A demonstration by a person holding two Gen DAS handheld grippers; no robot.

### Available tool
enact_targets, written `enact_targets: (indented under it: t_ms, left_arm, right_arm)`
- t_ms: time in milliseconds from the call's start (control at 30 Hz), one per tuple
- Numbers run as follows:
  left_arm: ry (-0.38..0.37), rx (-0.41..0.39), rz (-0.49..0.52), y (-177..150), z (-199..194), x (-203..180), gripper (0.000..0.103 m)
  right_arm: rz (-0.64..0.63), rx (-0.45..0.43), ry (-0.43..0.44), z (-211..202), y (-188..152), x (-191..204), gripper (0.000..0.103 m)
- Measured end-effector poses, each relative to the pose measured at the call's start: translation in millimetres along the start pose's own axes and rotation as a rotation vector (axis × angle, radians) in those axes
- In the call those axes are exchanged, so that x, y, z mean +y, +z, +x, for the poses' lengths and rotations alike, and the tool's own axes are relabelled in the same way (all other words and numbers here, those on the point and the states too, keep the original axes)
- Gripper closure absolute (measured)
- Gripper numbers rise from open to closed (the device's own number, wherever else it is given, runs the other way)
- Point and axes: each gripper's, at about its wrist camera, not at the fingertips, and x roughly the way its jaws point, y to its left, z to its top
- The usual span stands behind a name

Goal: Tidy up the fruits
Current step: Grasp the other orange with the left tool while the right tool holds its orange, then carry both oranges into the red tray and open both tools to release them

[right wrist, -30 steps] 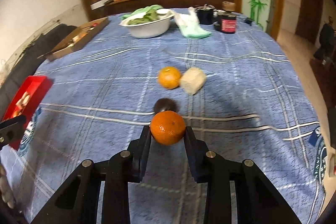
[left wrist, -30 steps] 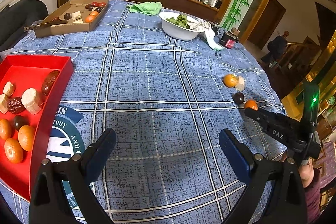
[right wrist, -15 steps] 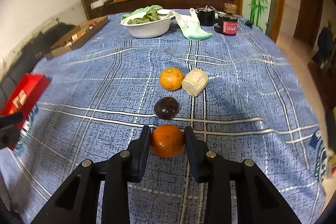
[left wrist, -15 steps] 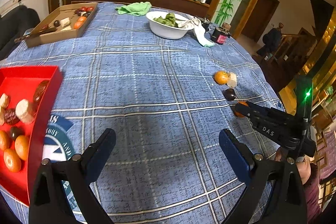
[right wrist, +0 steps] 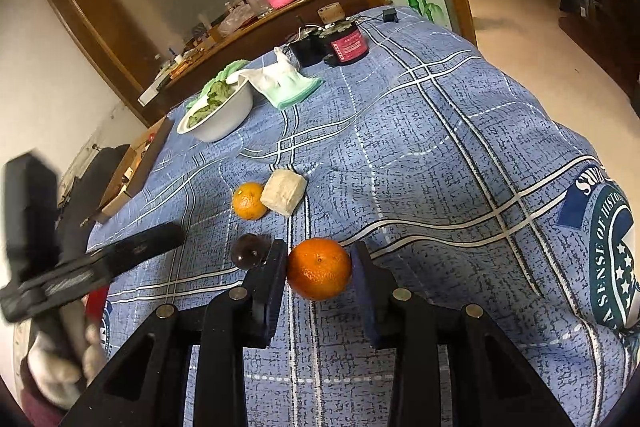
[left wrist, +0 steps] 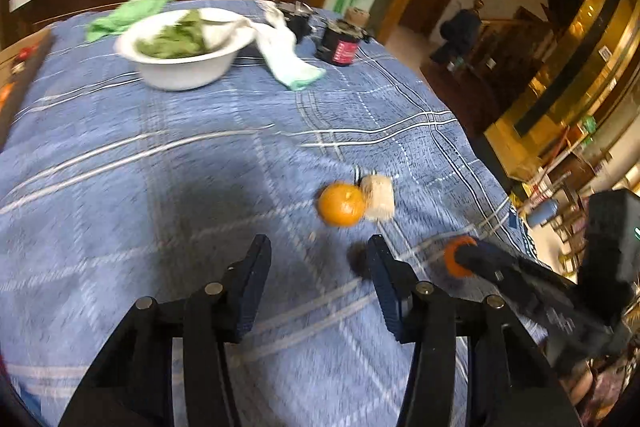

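Right gripper point(right wrist: 319, 269): jaws pinch the near orange point(right wrist: 319, 268) from both sides, pads at about its widest part. It looks lifted or just at the cloth; I cannot tell which.
Grip advice: keep the squeeze even and light. The fruit is round and could roll out if the pads sit below its middle, so carry it level and without jerks.
Left gripper point(left wrist: 318, 267): jaws spread and empty, hovering over the blue cloth point(left wrist: 160, 187) near the other fruit. Its view is blurred.
Plum point(right wrist: 248, 249): dark and round, on the cloth just left of the right gripper's left finger, close to touching. Lift the orange straight up first so that finger does not nudge it.
Far orange point(right wrist: 249, 200): on the cloth beyond the plum, touching a pale chunk point(right wrist: 283, 191) on its right.
Left's likely pick: the plum or the far orange. Taking the orange from the side away from the chunk should avoid pushing both.
Bowl point(right wrist: 218, 117): white, holding greens, well beyond the fruit, with a towel point(right wrist: 286, 81) draped from it.
Box point(right wrist: 136, 163): cardboard, at the far left edge; contents too small to tell.
Destination: no tray shows in either view, so the drop spot cannot be judged.
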Motion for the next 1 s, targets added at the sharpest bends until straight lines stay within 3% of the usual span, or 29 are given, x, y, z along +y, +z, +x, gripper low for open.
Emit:
enact_targets:
  t_ms: [300, 467, 567, 833, 1000]
  left_arm:
    - [-0.005, 0.067, 0.079, 15, 51, -11, 0.055]
    - [-0.003, 0.051, 0.124, 22, 59, -20, 0.055]
    - [-0.027, 0.052, 0.142, 20, 60, -25, 0.072]
    - [0.007, 0.011, 0.121, -2, 33, -19, 0.072]
    - [-0.014, -0.06, -0.017, -26, -23, 14, 0.072]
  right_arm:
    - [-0.034, 0.02, 0.01, 4, -2, 7, 0.068]
    - [-0.042, 0.032, 0.007, 7, -3, 8, 0.068]
    - [-0.045, 0.042, 0.006, 10, -4, 9, 0.068]
    - [-0.032, 0.044, 0.032, 11, -3, 6, 0.068]
    - [-0.016, 0.025, 0.035, 8, -3, 3, 0.068]
